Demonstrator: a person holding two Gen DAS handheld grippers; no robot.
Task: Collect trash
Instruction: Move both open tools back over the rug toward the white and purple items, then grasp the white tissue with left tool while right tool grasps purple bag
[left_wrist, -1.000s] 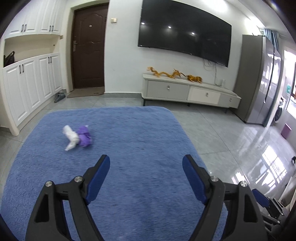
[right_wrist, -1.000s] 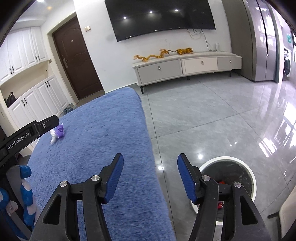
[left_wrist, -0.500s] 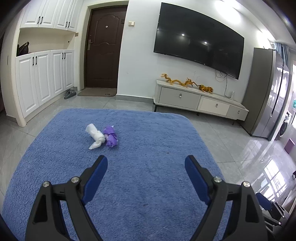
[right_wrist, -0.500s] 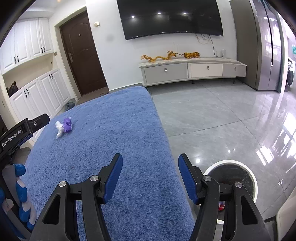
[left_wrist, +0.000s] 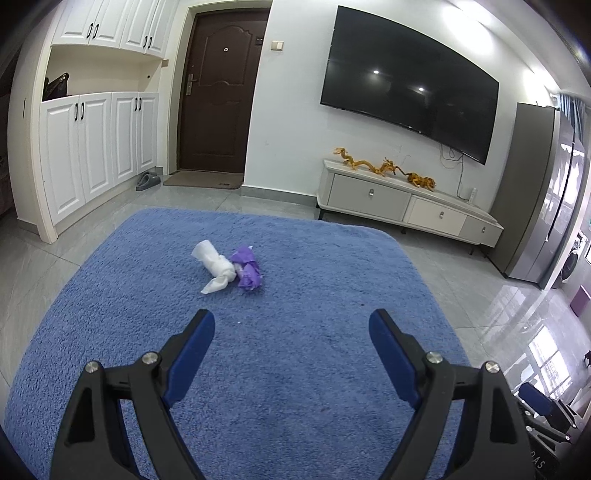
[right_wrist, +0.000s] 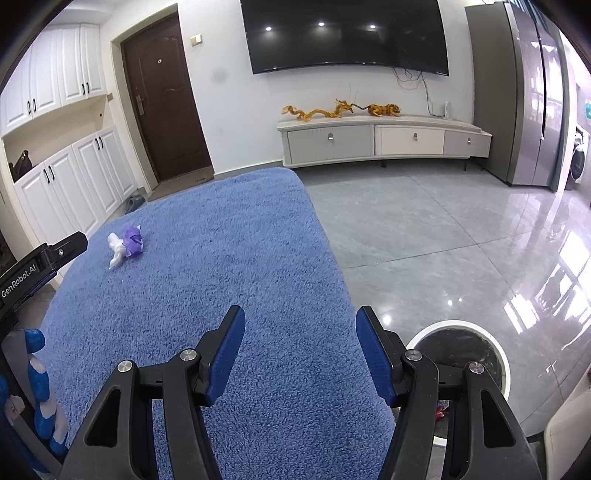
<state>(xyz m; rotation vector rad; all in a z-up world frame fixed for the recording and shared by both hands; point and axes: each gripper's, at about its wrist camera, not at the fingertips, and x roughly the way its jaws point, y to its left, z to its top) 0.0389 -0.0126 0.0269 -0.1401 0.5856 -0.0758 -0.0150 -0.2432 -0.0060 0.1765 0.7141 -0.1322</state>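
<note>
left wrist view: the left gripper (left_wrist: 291, 325) fills the bottom of the frame, its two blue-padded fingers (left_wrist: 190, 356) spread wide apart with nothing between them. beyond them, a little above and left of the frame's centre, two pieces of trash lie touching each other on the blue rug (left_wrist: 332, 295): a white tissue wad (left_wrist: 216, 266), twisted with a loose tail pointing down-left, and a crumpled purple wrapper (left_wrist: 248, 272) just to its right. both look very light and soft, likely to squash rather than resist, and neither seems fragile or slippery. the tissue's knotted middle looks like the firmest place to pinch; the purple piece would best be taken across its bulk, pressing slightly into the pile so the tips get under it. since they touch, one wide grab over the seam might take both, though one could drop free.

right wrist view: the right gripper (right_wrist: 300, 350) sits low in the frame, fingers likewise held apart and empty, over the rug's near right edge. the same tissue (right_wrist: 115, 250) and wrapper (right_wrist: 133, 242) show small at mid-left, well apart from this gripper. at lower right, partly hidden behind the right finger, a round white-rimmed bin (right_wrist: 496, 354) stands on the grey tile floor (right_wrist: 424, 229), something reddish showing inside. part of the left tool shows along the left edge.
</note>
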